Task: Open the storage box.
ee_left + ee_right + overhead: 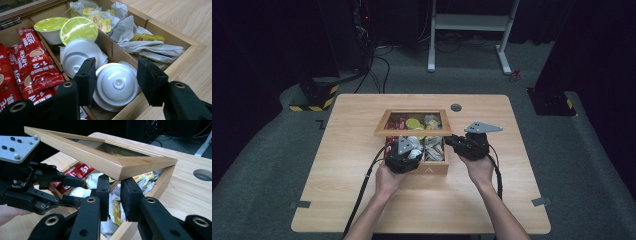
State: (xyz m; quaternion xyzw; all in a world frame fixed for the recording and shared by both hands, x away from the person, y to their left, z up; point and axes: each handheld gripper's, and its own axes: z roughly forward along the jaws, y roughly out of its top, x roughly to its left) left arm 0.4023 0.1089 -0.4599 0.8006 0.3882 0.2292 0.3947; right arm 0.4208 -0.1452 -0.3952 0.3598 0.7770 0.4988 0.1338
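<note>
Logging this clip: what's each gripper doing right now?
Left gripper: open, jaws around a white cup lid.
Right gripper: nearly closed under the box lid; holding nothing visible.

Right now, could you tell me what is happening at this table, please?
A person works at a wooden compartment box with its glass-paned lid raised. The left hand-held gripper is open, its jaws either side of a white capsule in the box. The right hand-held gripper sits at the box's edge under the lid's corner, jaws slightly apart beside the tea bags.

Two green-lidded cups (51,24) – one wooden box (430,170) – two tongs (406,152).
</note>
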